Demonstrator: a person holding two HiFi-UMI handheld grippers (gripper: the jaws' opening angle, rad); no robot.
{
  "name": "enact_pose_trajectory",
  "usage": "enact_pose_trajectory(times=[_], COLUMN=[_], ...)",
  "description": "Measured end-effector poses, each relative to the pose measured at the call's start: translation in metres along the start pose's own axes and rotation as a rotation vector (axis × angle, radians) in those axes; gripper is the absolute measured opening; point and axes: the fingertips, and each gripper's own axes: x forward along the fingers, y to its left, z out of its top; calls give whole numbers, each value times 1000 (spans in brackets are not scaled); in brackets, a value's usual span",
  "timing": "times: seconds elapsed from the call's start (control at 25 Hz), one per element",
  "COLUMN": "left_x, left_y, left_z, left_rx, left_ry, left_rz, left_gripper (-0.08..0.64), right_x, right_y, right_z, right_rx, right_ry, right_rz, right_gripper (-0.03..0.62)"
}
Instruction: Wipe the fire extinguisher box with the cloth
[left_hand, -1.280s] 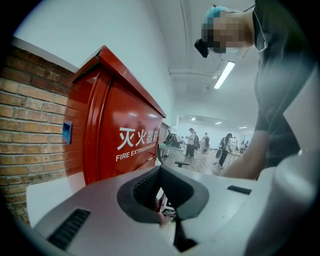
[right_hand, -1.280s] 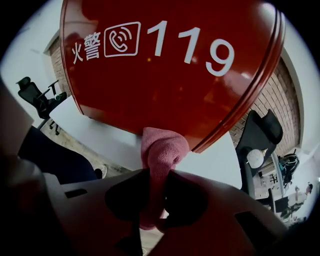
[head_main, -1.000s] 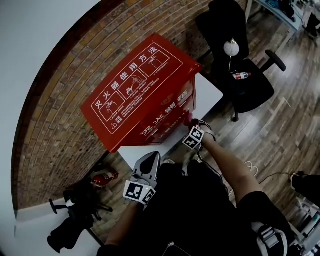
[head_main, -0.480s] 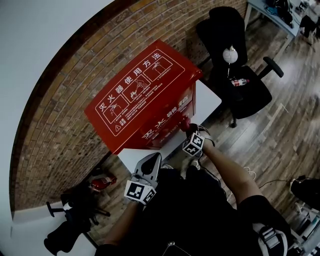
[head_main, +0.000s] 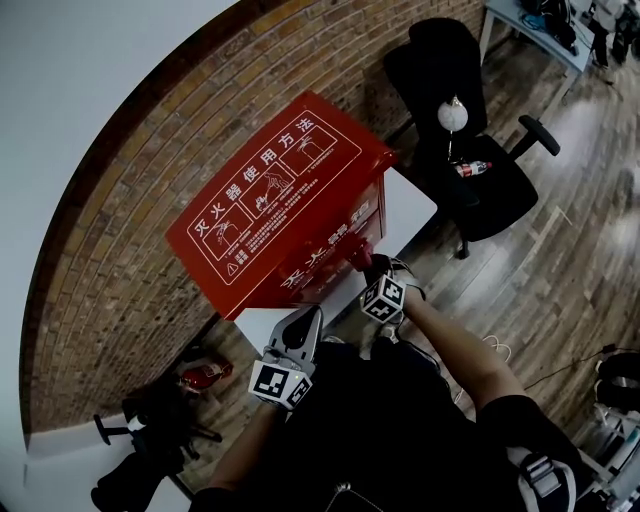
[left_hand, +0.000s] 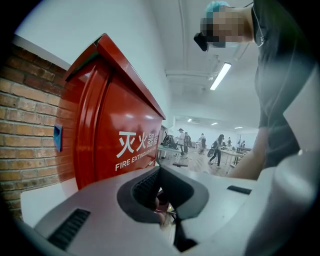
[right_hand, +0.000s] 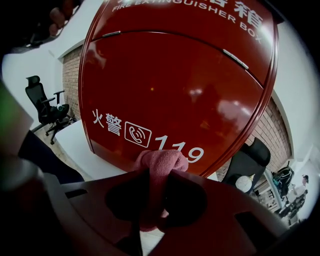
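**Head view:** the right gripper (head_main: 368, 268) is clamping a bunched pinkish-red cloth (head_main: 356, 260) and holding it at the lower right of the front panel of the glossy red metal fire extinguisher box (head_main: 270, 195). The box is standing directly ahead of the jaws on a white slab base (head_main: 412, 200). Compared with a second ago, the cloth is sitting slightly higher against the panel, which suggests a stroke travelling up from the foot of the box. The left gripper (head_main: 308, 322) is hanging back beside its partner, short of the box.

**Left gripper view:** the jaws are pressing together with nothing between them. The box is rising ahead and to their left, untouched by this claw.

**Right gripper view:** the cloth is bulging out past the clenched jaws, its tip touching or all but touching the panel just under the white "119" numerals (right_hand: 179, 146) — contact cannot quite be told. Most of the door above is awaiting the cloth, so this pass is looking barely begun.
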Motion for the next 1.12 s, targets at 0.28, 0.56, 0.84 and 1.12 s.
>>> enact_pose_trajectory(times=[0.28,0.56,0.84,1.12], left_x=[6,7,4,1], left_y=[2,0,-4,-8], left_z=[5,4,3,2], left_rx=[7,15,6,11], left_ry=[-14,-21,-24,-23], left_rz=[-10,-30,-32,-31], left_gripper=[20,20,20,20], right_x=[-15,-32,-49,-65], right_y=[-1,-6,-11,-16], right_z=[17,33,49,64], right_rx=[49,107,149,200], right_ry=[-45,-77,-104,-118], right_rz=[23,37,42,54], right_gripper=[83,83,83,83])
